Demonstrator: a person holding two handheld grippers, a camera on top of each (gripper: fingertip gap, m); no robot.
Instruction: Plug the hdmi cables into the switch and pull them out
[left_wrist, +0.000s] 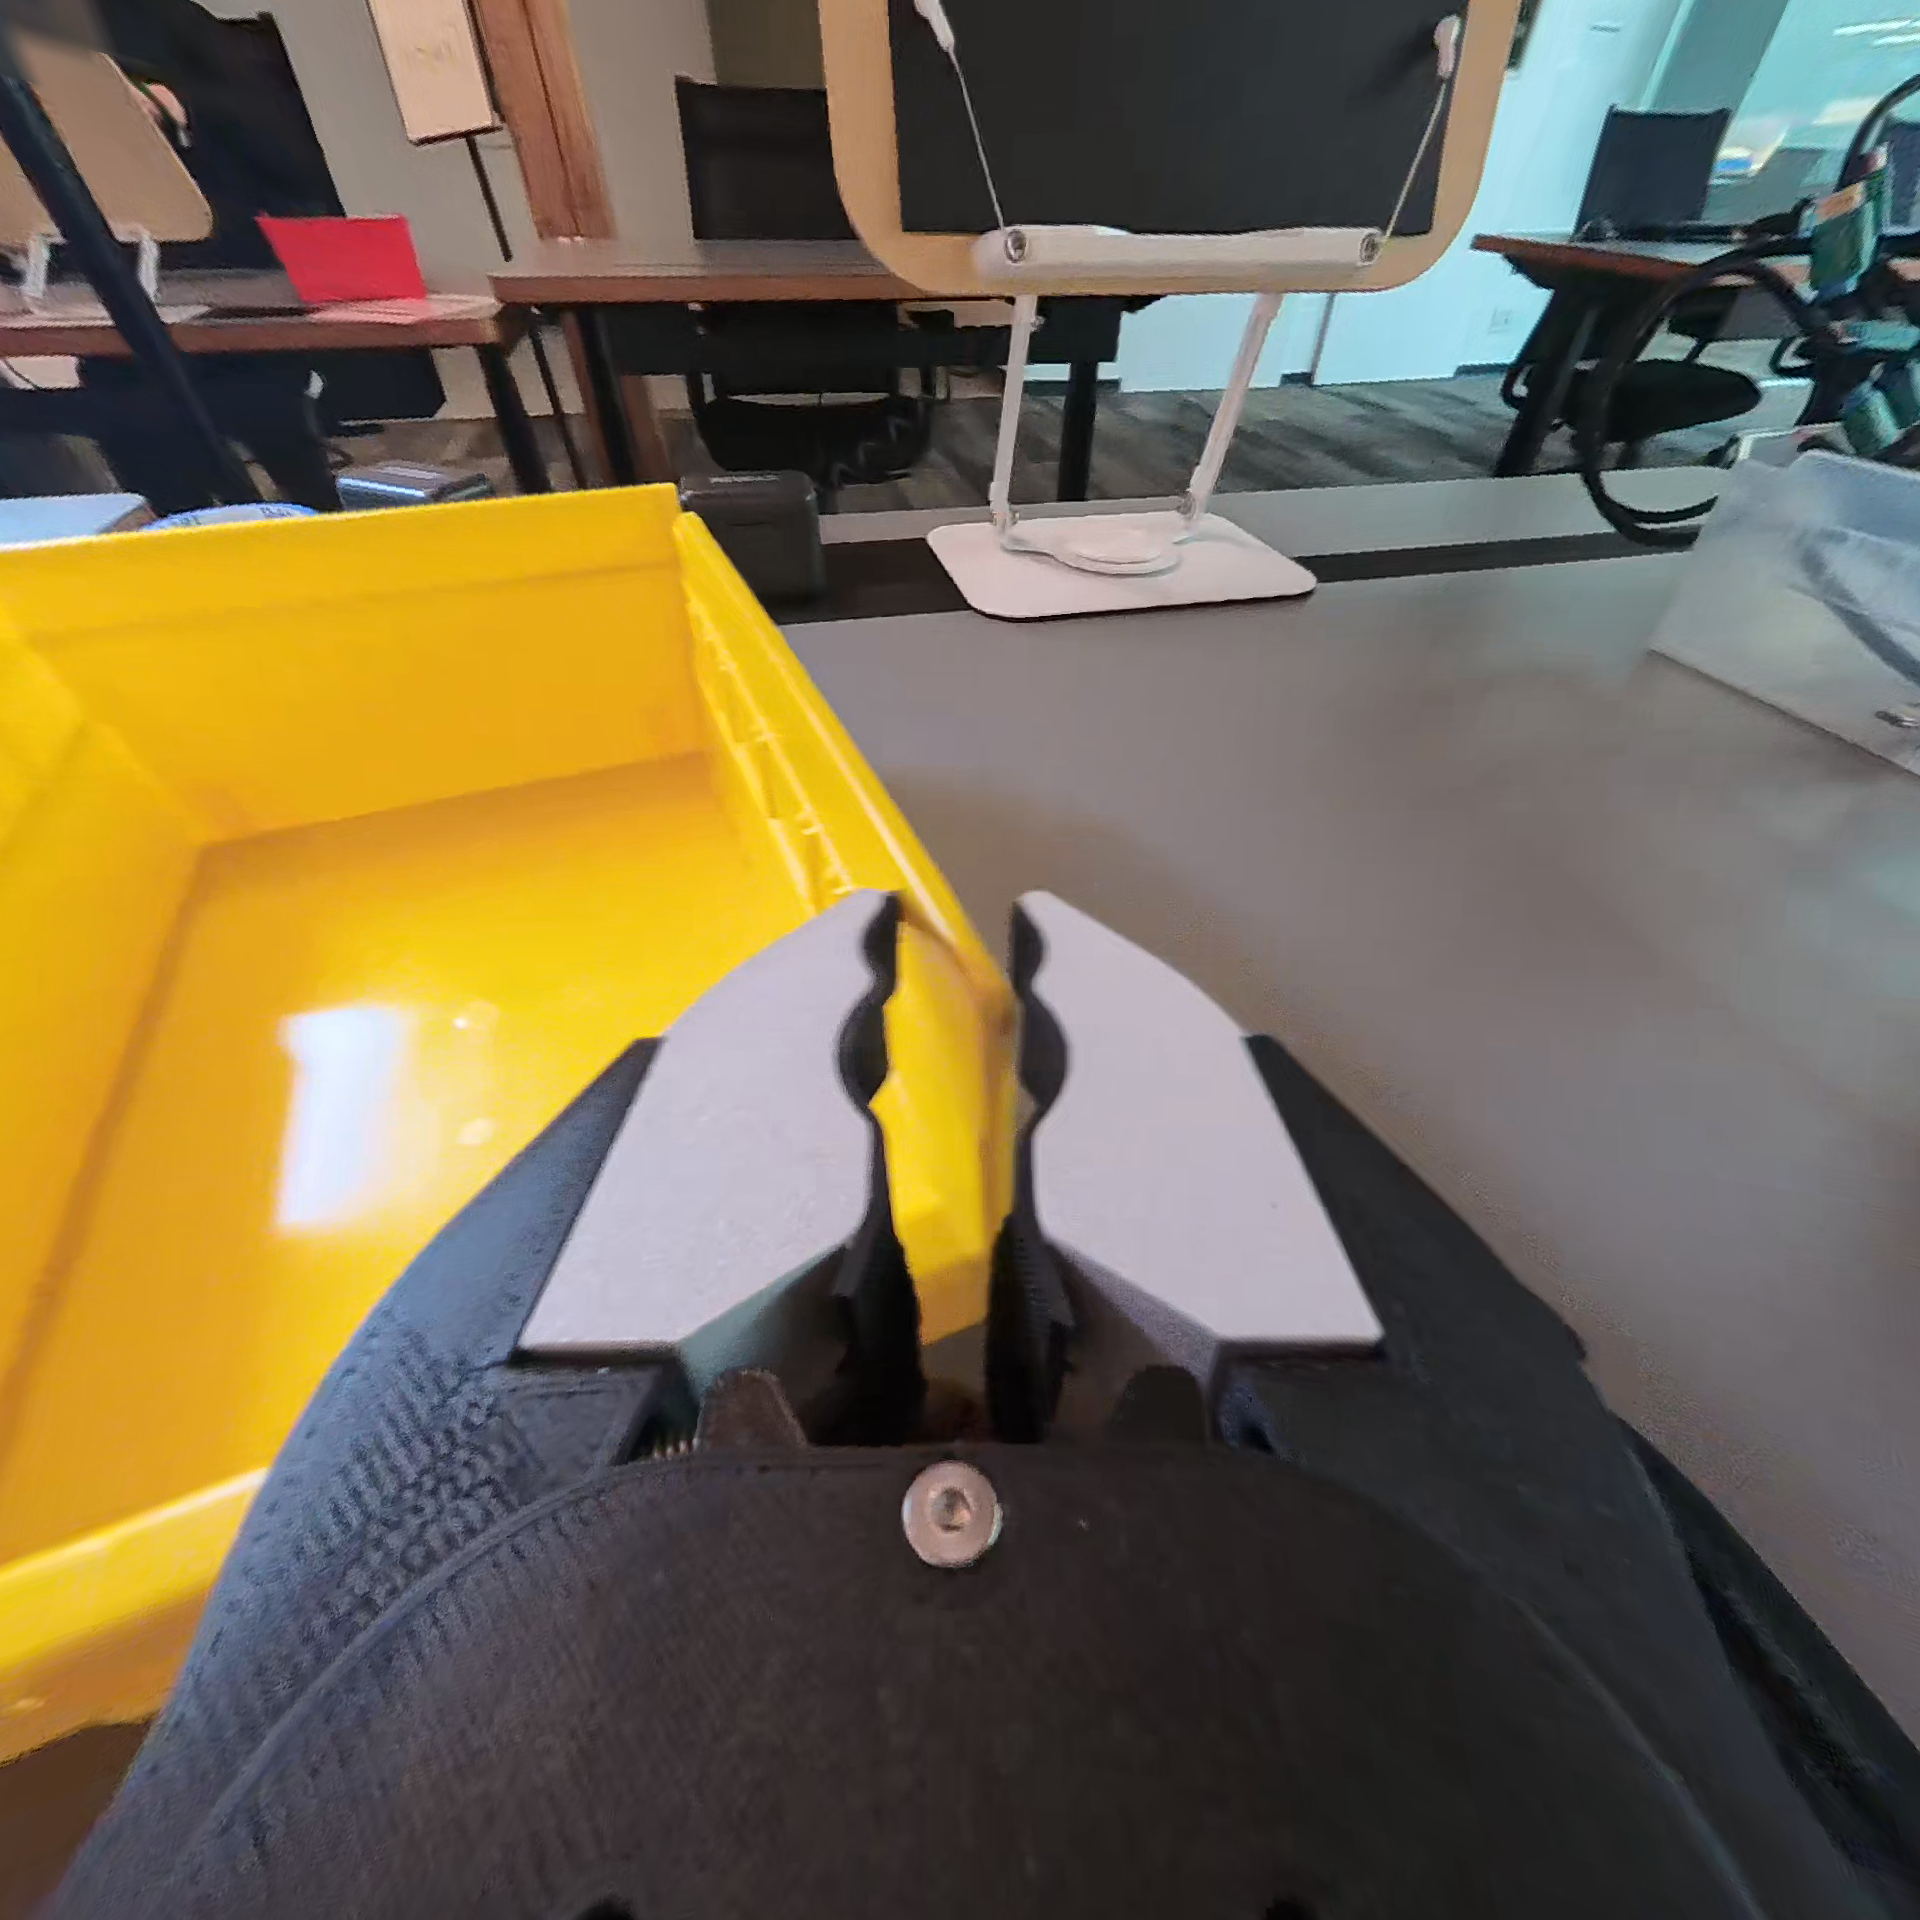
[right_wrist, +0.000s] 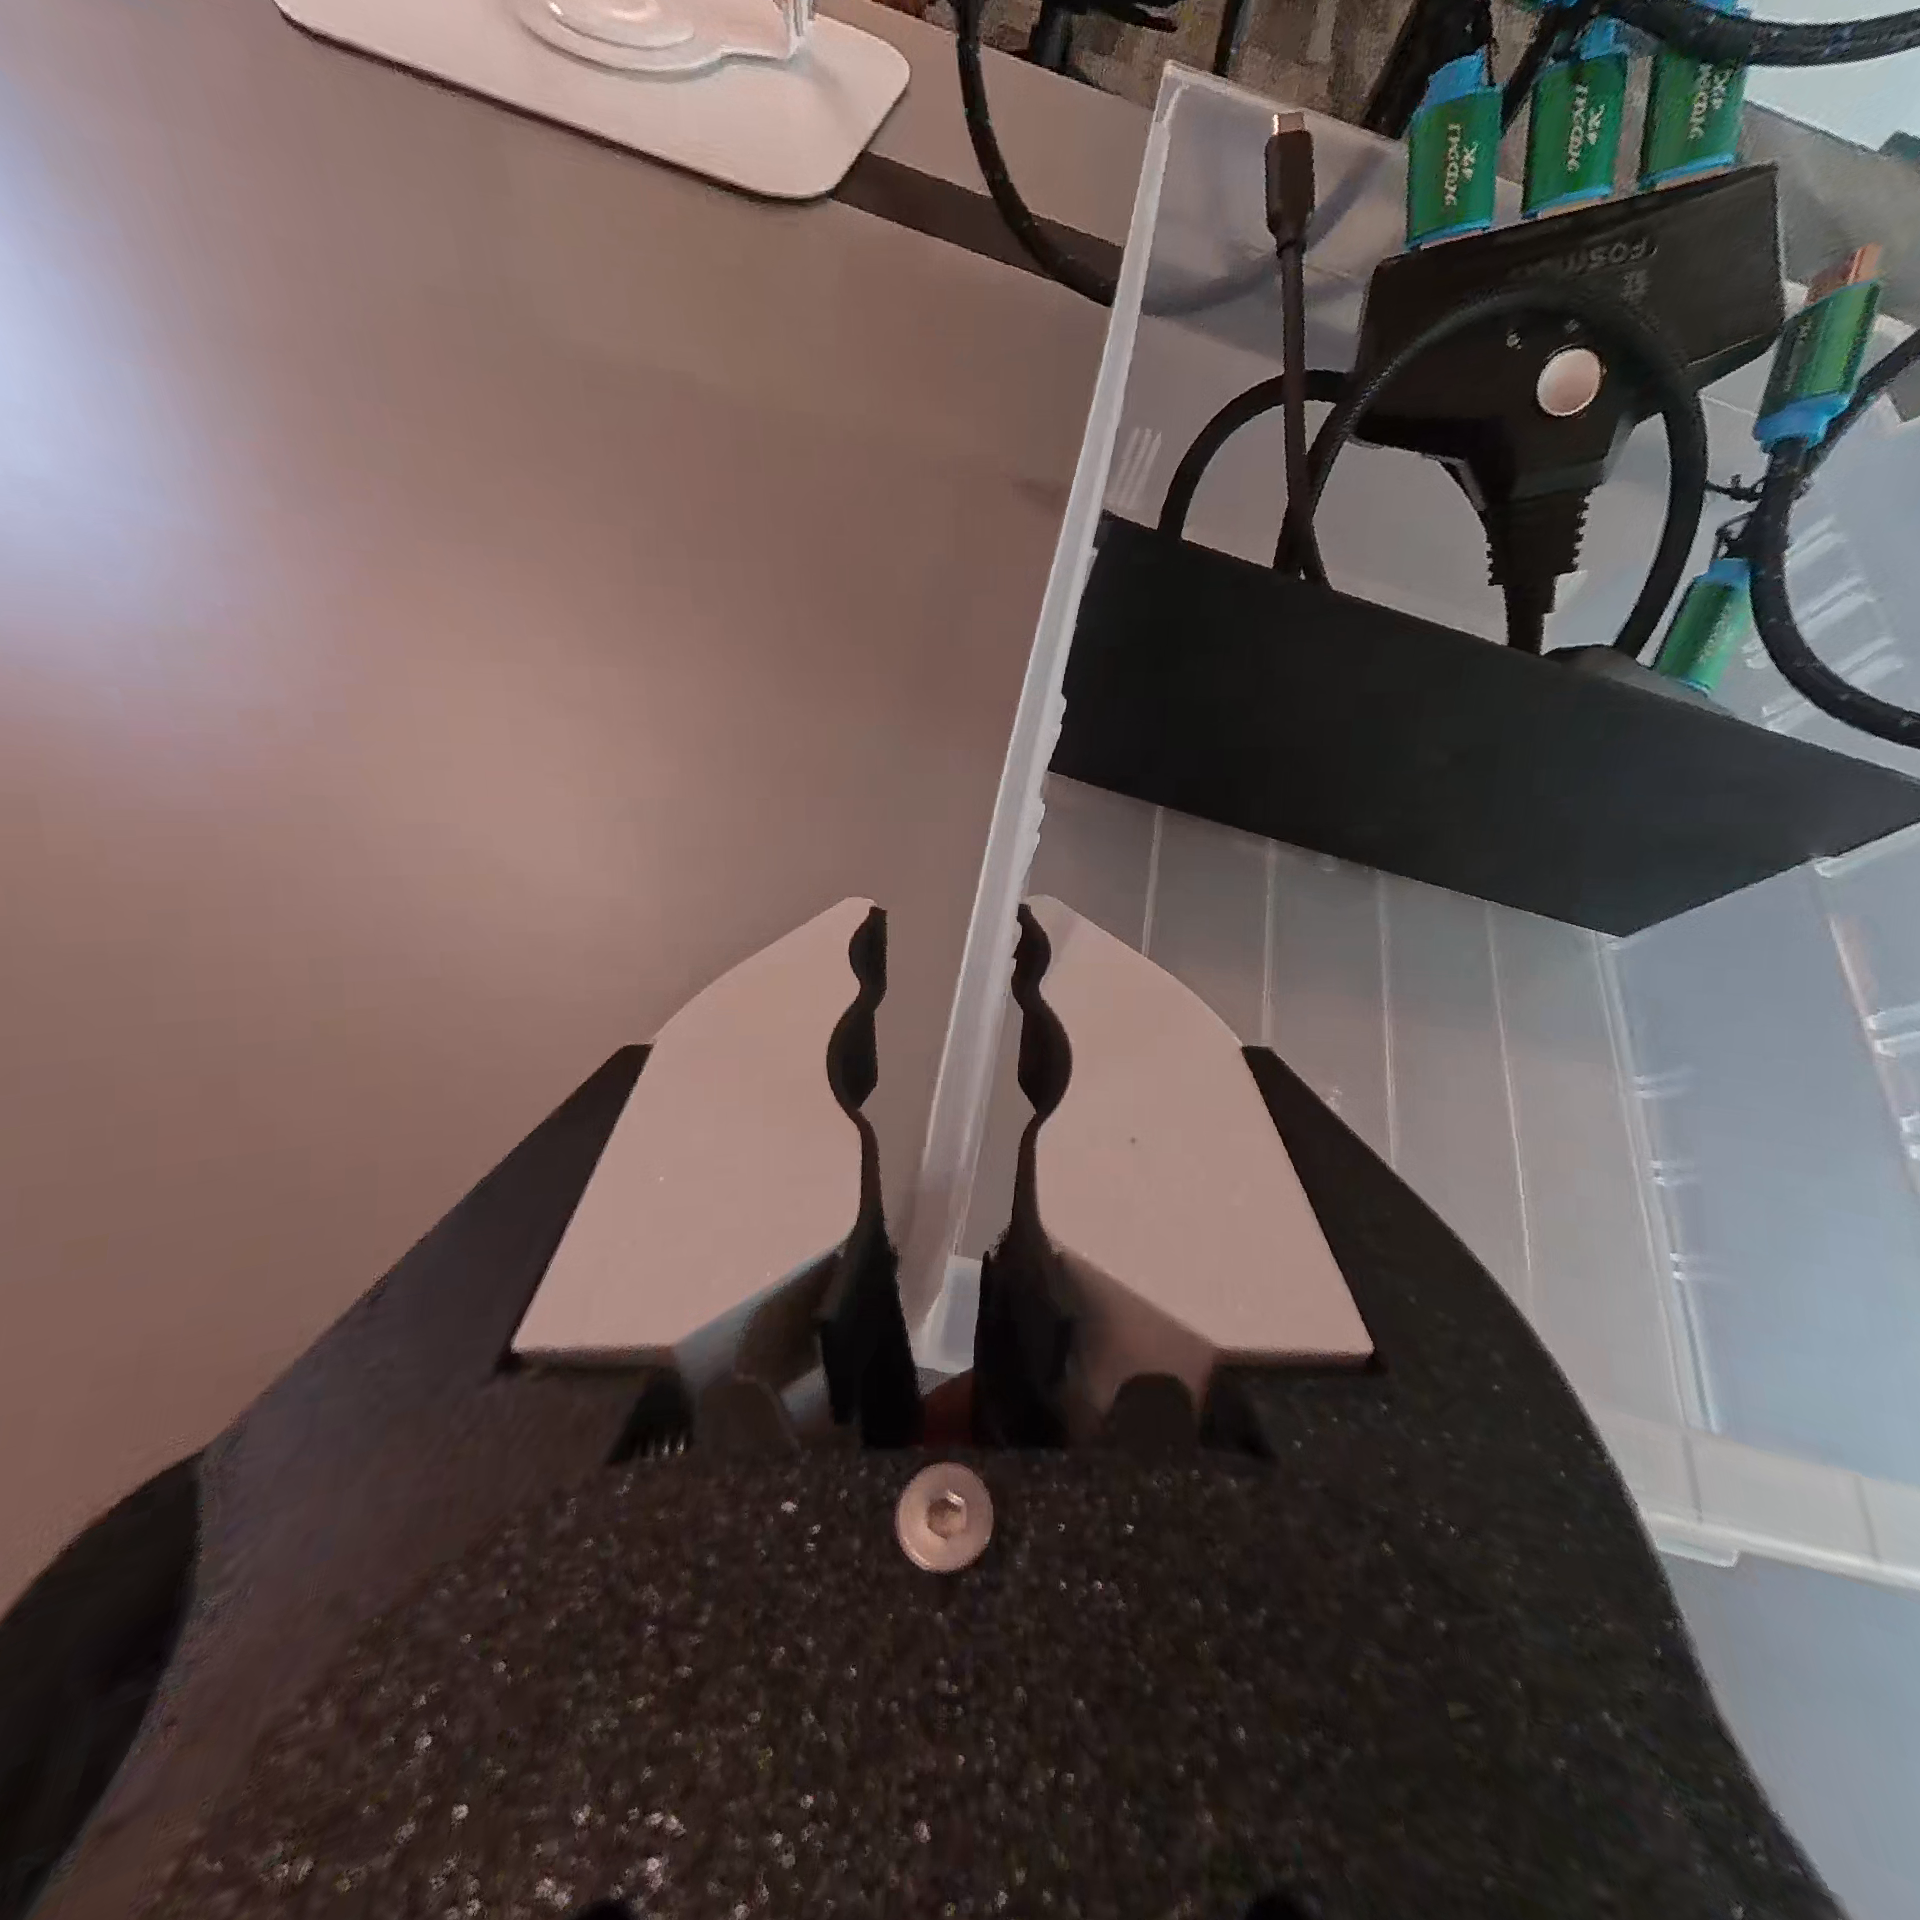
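In the right wrist view a black HDMI switch (right_wrist: 1579, 312) with a round silver button lies in a clear plastic box (right_wrist: 1049, 644). Three green-and-blue HDMI plugs (right_wrist: 1455, 156) sit in its far side. Two more such plugs (right_wrist: 1829, 332) lie to its right on black braided cables. My right gripper (right_wrist: 951, 920) is shut on the clear box's left wall near its front corner. My left gripper (left_wrist: 956, 914) is shut on the right wall of an empty yellow bin (left_wrist: 416, 935). The clear box also shows at far right in the left wrist view (left_wrist: 1787, 613).
A long black block (right_wrist: 1455, 748) lies in the clear box in front of the switch, with a thin black cable (right_wrist: 1288, 312) standing up behind it. A white stand base (left_wrist: 1122, 571) holding a framed dark screen sits at the back of the grey table (left_wrist: 1351, 935).
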